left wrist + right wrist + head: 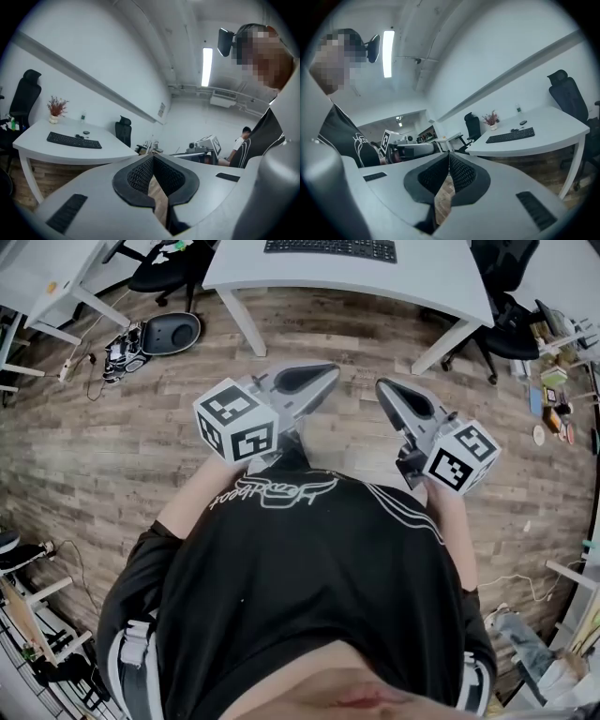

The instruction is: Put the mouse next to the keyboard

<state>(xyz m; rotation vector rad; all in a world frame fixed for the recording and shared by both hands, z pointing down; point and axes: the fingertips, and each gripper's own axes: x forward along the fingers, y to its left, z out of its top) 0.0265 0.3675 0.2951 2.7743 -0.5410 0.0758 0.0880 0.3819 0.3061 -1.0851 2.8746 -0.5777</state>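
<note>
Head view: a person stands on the wood floor (pixel 112 427) facing a white worktop (pixel 281 268) at the top of the frame, where the front edge of the keyboard (pixel 330 249) just shows. Both tools are held close to the chest at mid-frame, angled inward toward each other and well short of the worktop, a carrying posture suited to an approach and not to a reach. The left claw (pixel 319 379) is clenched with nothing in it; the left gripper view shows its ribbed pads (pixel 140 171) meeting at the tip, with only floor visible through the slit below. The right claw (pixel 389 392) is likewise clenched and empty, its pads (pixel 461 173) together in the right gripper view. The mouse (pixel 523 123) appears there as a small dark oval at the right of the frame, lying on the worktop behind the far edge of the keyboard and apart from it, near a bottle (pixel 518 108) and a potted plant (pixel 492 119). The same layout shows at the left of the left gripper view: mouse (pixel 86 132) behind keyboard (pixel 74 139). Judged from this, the task has not begun. The next step calls for closing the distance to the worktop and opening one claw; the right lies nearer the mouse's end.
</note>
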